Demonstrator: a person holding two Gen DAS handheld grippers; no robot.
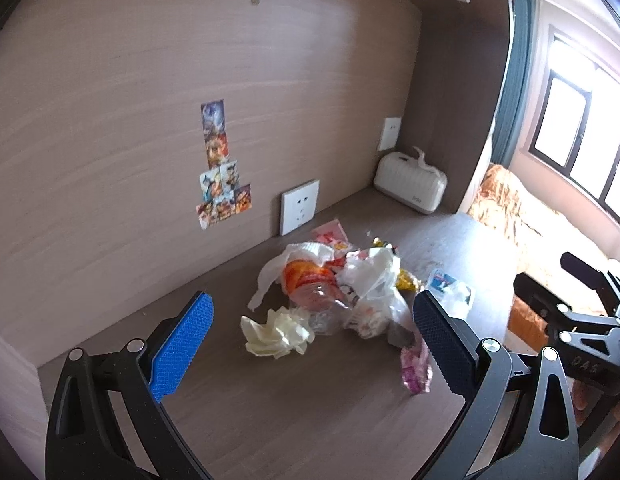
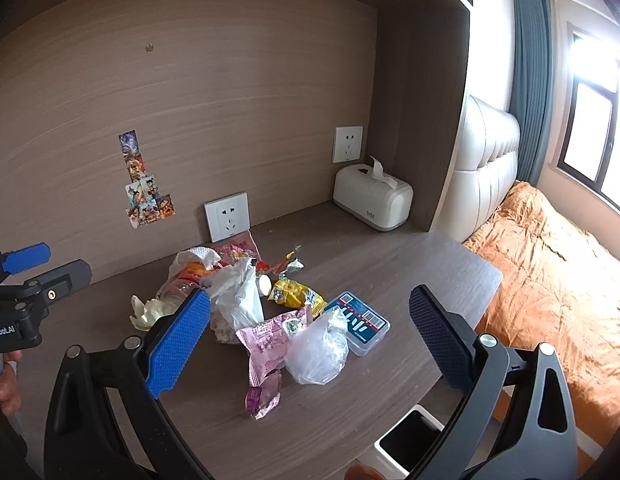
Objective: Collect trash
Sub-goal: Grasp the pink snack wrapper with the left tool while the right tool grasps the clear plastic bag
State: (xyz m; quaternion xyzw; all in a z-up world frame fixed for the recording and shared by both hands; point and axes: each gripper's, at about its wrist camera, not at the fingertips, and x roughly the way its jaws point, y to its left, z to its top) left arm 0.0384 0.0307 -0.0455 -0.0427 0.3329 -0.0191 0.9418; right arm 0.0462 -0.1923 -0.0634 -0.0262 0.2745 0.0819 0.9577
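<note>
A heap of trash lies on the brown desk [image 2: 390, 264]: a clear plastic bottle with an orange label [image 1: 310, 280], a crumpled cream tissue [image 1: 276, 330], white plastic bags [image 1: 374, 276], a pink wrapper [image 2: 266, 344], a yellow wrapper [image 2: 296, 294], a clear bag [image 2: 320, 350] and a small blue-labelled plastic box [image 2: 360, 326]. My left gripper [image 1: 310, 344] is open and empty, above the desk just short of the heap. My right gripper [image 2: 310, 340] is open and empty, above the pink wrapper and clear bag. The left gripper also shows in the right wrist view [image 2: 26, 264].
A white tissue box [image 2: 372, 196] stands at the desk's back right corner. Wall sockets [image 2: 227, 216] and stickers [image 2: 144, 190] are on the back panel. A white bin with a dark opening [image 2: 406, 440] sits below the desk's front edge. A bed with an orange cover [image 2: 550, 280] is on the right.
</note>
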